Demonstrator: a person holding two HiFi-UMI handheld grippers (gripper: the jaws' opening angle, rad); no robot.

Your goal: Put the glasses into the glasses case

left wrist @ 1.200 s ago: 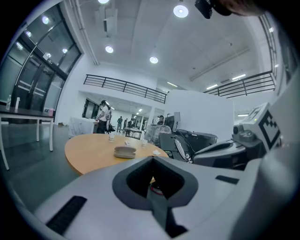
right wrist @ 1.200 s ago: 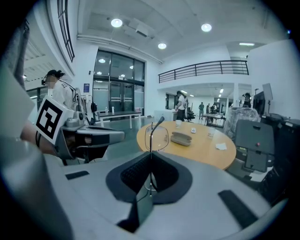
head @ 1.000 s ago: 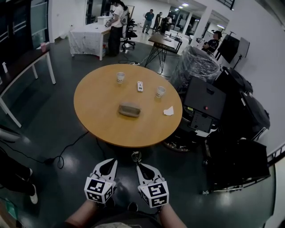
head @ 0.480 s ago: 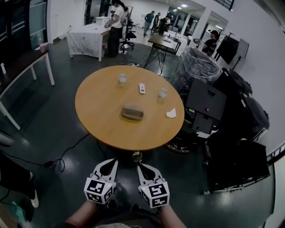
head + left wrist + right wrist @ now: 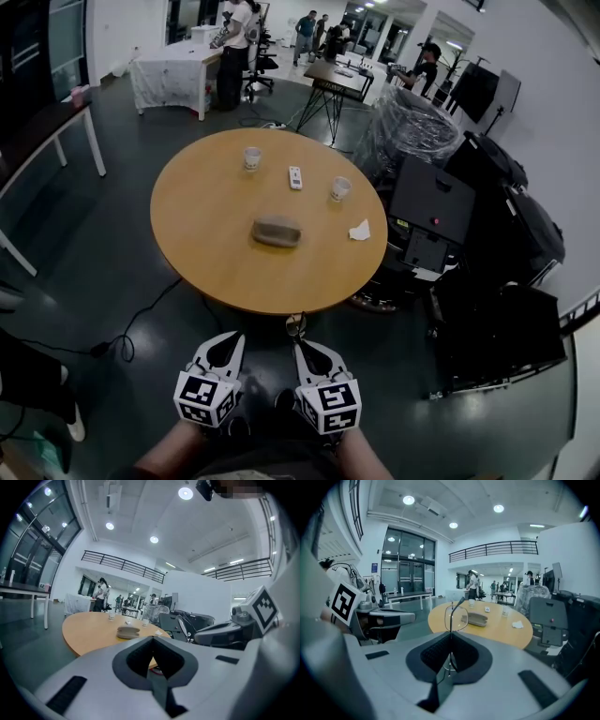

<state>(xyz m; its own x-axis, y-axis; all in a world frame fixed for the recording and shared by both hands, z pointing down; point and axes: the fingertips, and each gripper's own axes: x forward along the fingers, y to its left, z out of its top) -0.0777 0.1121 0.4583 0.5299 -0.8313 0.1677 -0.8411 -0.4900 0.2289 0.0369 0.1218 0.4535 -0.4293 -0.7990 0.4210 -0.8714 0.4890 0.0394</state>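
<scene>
The grey-brown glasses case [image 5: 276,231] lies shut near the middle of the round wooden table [image 5: 197,211]; it also shows in the left gripper view [image 5: 128,631] and the right gripper view [image 5: 477,618]. My right gripper [image 5: 305,345] [image 5: 451,637] is shut on thin wire-framed glasses [image 5: 451,618], which stick up past its tips and show as a small shape [image 5: 296,325] in the head view. My left gripper [image 5: 228,339] [image 5: 153,641] is shut with nothing in it. Both grippers hang over the dark floor, just short of the table's near edge.
On the table stand two cups [image 5: 251,157] [image 5: 339,188], a white remote [image 5: 295,177] and a crumpled tissue [image 5: 359,230]. Black equipment cases [image 5: 431,202] crowd the table's right side. A cable [image 5: 141,319] runs across the floor at left. People stand far behind.
The head view has shifted slightly, and the table sits a little differently in it. Both grippers stay shut and side by side, a touch lower in the picture.
</scene>
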